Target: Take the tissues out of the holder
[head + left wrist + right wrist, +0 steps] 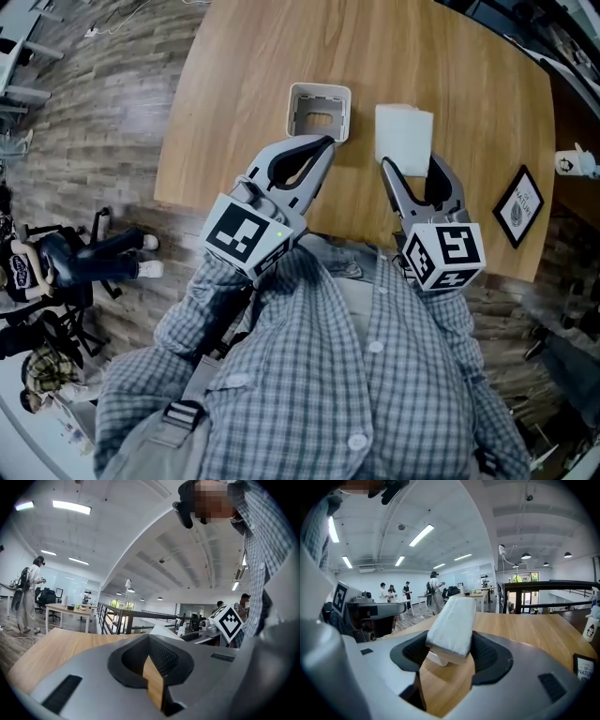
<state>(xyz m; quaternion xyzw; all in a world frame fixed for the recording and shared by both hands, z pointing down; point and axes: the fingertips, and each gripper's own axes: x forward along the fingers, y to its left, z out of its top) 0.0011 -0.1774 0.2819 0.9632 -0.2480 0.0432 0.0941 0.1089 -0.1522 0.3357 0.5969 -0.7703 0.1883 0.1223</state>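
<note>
On the wooden table [244, 84] stands the white tissue holder [319, 94], open at the top with nothing showing inside. To its right is the white tissue pack [404, 131]. My right gripper [410, 161] is shut on the pack's near end. In the right gripper view the pack [452, 620] sits between the pads of that gripper [451, 637], with its near end raised a little off the wood. My left gripper [326, 142] is shut on nothing, its tips just in front of the holder's near wall. In its own view only wood shows through the left gripper [149, 638].
A black framed sign [518, 206] and a small white bottle [572, 161] sit at the table's right edge; the right gripper view also shows the bottle [593, 620]. A person [56, 262] sits in a chair on the floor to the left. The table's near edge lies under my grippers.
</note>
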